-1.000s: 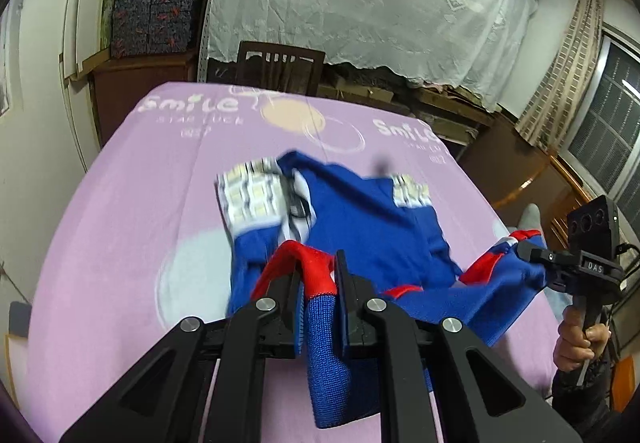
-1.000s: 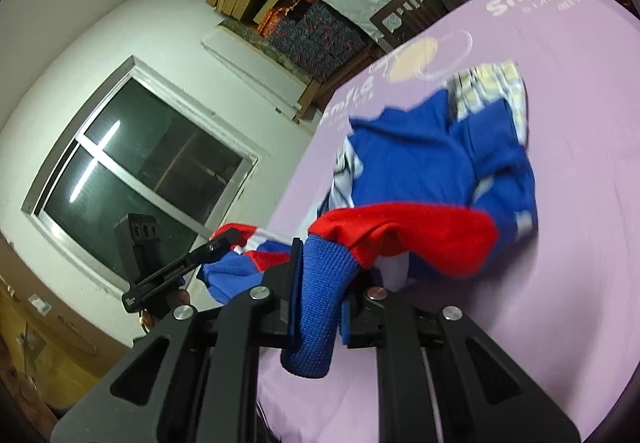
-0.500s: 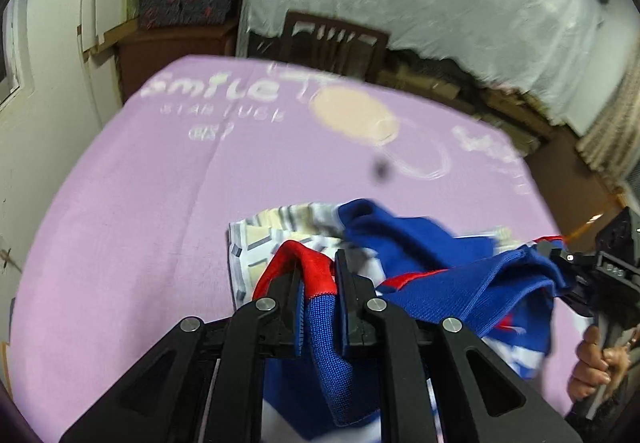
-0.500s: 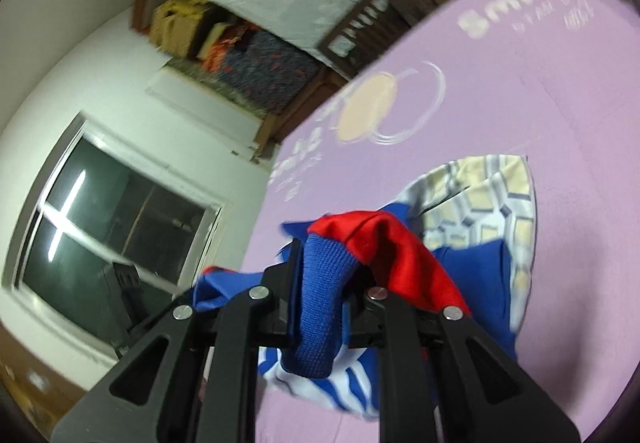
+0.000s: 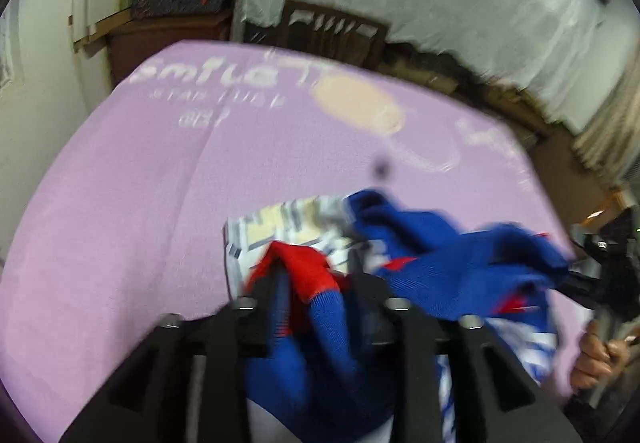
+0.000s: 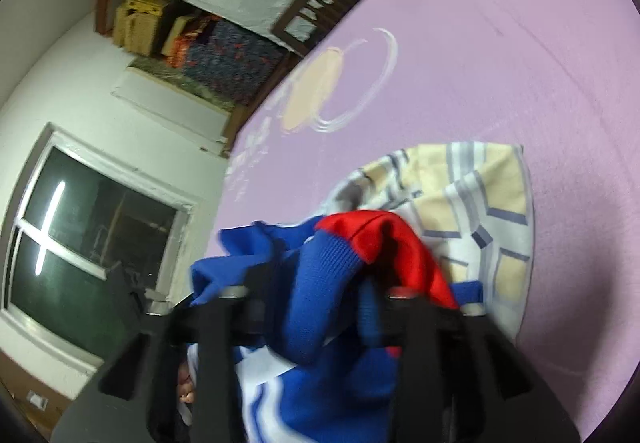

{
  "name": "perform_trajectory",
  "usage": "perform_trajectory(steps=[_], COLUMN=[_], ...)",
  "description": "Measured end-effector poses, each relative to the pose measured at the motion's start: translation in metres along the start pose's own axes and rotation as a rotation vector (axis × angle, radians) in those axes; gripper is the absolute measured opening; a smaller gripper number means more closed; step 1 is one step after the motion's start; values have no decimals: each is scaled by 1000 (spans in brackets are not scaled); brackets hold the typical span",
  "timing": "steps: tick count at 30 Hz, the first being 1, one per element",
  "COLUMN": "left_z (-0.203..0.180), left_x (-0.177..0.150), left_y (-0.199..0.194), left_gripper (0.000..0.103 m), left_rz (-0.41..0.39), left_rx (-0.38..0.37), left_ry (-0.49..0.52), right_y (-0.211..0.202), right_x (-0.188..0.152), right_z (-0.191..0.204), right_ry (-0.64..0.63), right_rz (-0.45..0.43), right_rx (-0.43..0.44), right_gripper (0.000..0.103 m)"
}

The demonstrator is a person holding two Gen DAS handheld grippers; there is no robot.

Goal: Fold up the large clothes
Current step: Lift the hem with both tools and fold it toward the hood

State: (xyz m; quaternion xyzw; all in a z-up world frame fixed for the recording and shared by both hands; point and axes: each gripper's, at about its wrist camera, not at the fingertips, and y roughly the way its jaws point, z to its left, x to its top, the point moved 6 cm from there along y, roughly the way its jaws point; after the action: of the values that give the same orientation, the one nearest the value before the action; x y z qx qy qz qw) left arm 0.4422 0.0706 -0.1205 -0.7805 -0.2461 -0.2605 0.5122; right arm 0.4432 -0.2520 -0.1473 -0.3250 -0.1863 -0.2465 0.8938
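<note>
Now both tongs [image 5: 316,283] [image 6: 316,291] have just been opening, blue garment [image 5: 460,275] loose between them on lilac sheet [image 5: 120,203]

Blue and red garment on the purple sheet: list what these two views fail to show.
- Garment, left wrist view: motion blur smears its folds; its near part is cut off by the tongs, which have just been opening.
- Garment's full outline, right wrist view: the right tongs, also just opening, cover its lower part.
- Purple sheet: small print blurred.
</note>
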Motion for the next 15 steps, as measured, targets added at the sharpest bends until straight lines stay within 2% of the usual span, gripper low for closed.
perform_trajectory(steps=[1,3,4,5,6,10,12,14,15], left_z=[0,-1,0,4,8,14,17,25,29], left_x=[3,4,3,3,3,3,2,-1,-2], left_y=[-15,-27,-29,-31,-34,-31,-23,-16,-12], left_gripper=[53,59,63,76,83,83,83,83,83], left_rz=[-27,-52,-51,-67,-90,-74,-61,-62,-53], left_rx=[-43,-55,-54,-20,7,-43,-5,69,77], left_ry=[-13,-20,-22,-31,-41,-84,-52,-20,-25], right_y=[-8,-29,-36,-43,-45,-41,-30,-21,-19], right_x=[2,9,13,15,17,15,10,2,-1], right_z=[5,16,17,16,15,4,5,8,9], right_ry=[-5,-28,-34,-42,-46,-84,-174,-280,-325], right_rz=[-12,-55,-78,-106,-114,-95,-52,-29,-20], right_rx=[28,92,95,82,68,-8,-96,-182,-209], right_gripper=[71,72,74,75,75,76,76,75,75])
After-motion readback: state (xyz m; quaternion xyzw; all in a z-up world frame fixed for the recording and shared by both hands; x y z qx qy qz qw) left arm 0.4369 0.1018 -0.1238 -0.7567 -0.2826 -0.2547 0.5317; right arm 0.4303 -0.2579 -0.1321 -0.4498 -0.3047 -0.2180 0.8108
